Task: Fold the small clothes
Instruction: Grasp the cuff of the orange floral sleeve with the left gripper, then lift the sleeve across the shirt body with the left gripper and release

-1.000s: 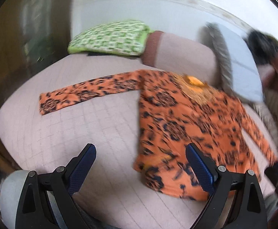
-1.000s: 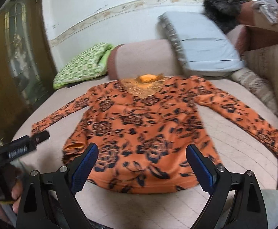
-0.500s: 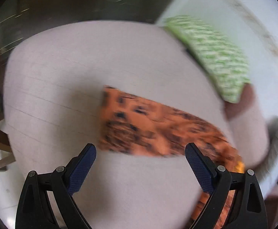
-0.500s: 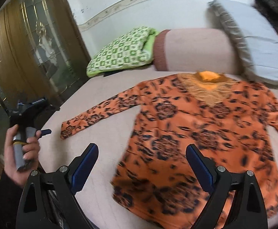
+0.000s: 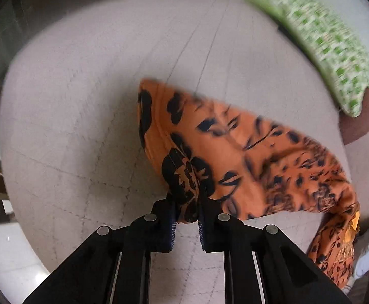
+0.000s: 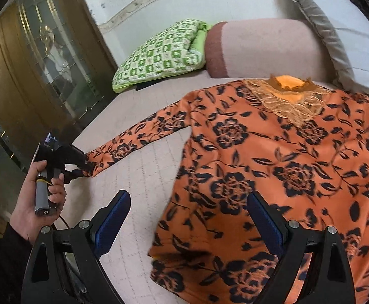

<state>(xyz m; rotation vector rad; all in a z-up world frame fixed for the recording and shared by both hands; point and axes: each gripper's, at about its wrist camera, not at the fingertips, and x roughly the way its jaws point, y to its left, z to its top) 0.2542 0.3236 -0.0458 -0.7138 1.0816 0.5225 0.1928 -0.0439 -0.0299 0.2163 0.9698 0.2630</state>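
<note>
An orange long-sleeved top with black flowers (image 6: 273, 162) lies flat on a pale pink bed (image 6: 144, 177), collar toward the pillows. My left gripper (image 5: 187, 220) is shut on the cuff of its left sleeve (image 5: 184, 177) and lifts the cuff a little off the bed. In the right wrist view the left gripper (image 6: 84, 166) pinches that sleeve end (image 6: 123, 149) at the bed's left side. My right gripper (image 6: 187, 223) is open and empty above the top's lower left hem (image 6: 184, 255).
A green checked pillow (image 6: 159, 55) and a pink bolster (image 6: 263, 48) lie at the head of the bed, with a grey pillow (image 6: 349, 45) to the right. A wooden door with glass panels (image 6: 32, 76) stands left of the bed.
My left gripper moved to the sleeve end and shut on the cuff. My right gripper swung left and came lower over the hem, staying open.
</note>
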